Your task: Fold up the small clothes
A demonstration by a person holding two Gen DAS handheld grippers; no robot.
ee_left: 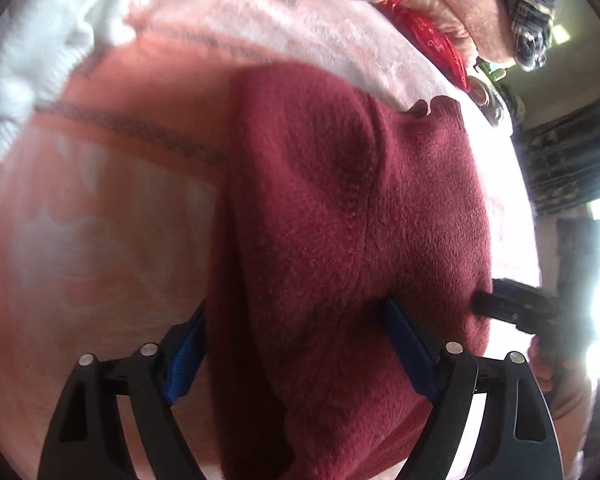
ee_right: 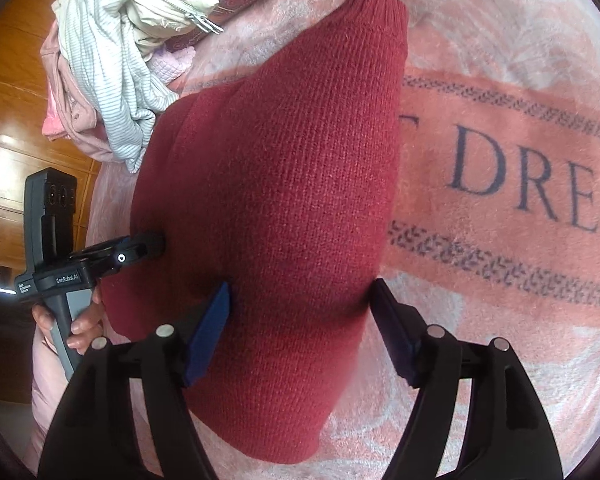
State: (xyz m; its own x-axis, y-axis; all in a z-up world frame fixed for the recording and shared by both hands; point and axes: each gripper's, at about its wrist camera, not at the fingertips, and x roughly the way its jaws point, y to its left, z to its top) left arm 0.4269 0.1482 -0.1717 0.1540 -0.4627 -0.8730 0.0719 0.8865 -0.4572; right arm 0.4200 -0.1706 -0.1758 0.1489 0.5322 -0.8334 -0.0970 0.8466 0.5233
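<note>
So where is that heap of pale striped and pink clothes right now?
In the right wrist view the heap of pale clothes sits at the upper left, on the pink blanket, just beyond the dark red knitted garment.

Dark red knit garment [ee_right: 276, 168], pink blanket [ee_right: 500, 320]

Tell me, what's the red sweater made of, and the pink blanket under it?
The red sweater looks like knitted wool or acrylic yarn: fine ribbed rows show, with a fuzzy surface. The pink blanket seems soft plush fleece, with a short fluffy pile and printed letters.
</note>
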